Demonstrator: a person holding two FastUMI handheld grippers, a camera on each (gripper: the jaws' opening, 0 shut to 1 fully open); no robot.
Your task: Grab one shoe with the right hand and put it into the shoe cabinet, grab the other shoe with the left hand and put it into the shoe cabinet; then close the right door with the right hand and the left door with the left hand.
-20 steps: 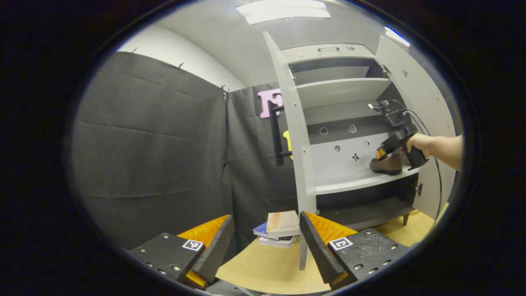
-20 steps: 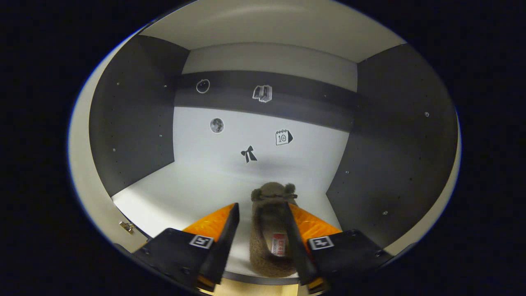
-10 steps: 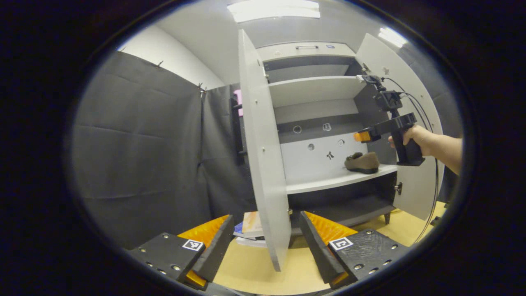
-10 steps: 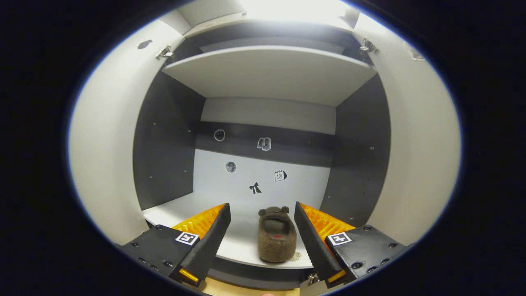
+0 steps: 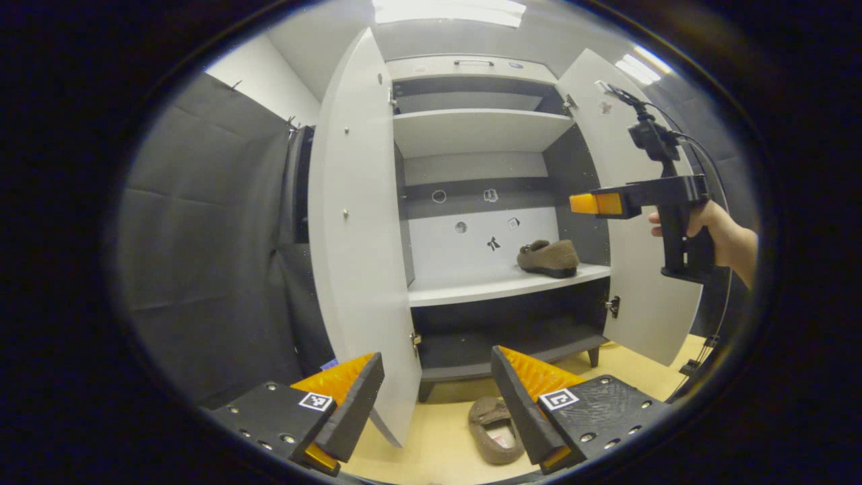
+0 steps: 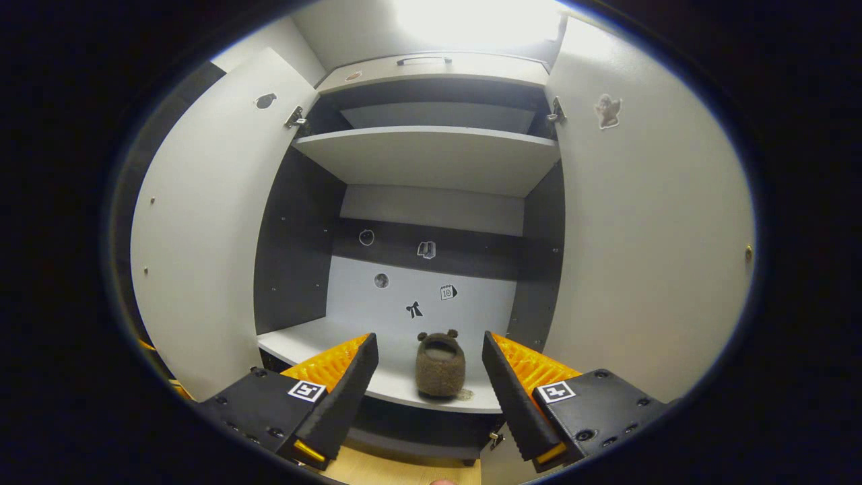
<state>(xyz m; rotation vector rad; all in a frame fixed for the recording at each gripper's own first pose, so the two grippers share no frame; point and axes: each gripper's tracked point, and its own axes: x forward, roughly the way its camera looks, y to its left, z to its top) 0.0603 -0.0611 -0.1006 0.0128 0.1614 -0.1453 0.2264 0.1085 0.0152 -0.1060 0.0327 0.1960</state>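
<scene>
Right gripper (image 6: 429,397) held in front of the shoe cabinet (image 6: 441,158), jaws apart and empty; seen in the left gripper view (image 5: 596,203) well clear of the shelf (image 5: 498,283), gripped by a hand (image 5: 717,232). One brown shoe (image 6: 440,364) rested on that shelf near its right wall, both doors open. Left gripper (image 5: 436,397) low, jaws apart on nothing, with the other shoe (image 5: 495,428) lying on the floor just beside its right finger.

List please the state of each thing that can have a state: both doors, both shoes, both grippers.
Left door: open.
Right door: open.
Shoe on the shelf: placed in the cabinet, released.
Shoe on the floor: lying in front of the cabinet, not yet grabbed.
Left gripper: open, empty.
Right gripper: open, empty, outside the cabinet.
</scene>
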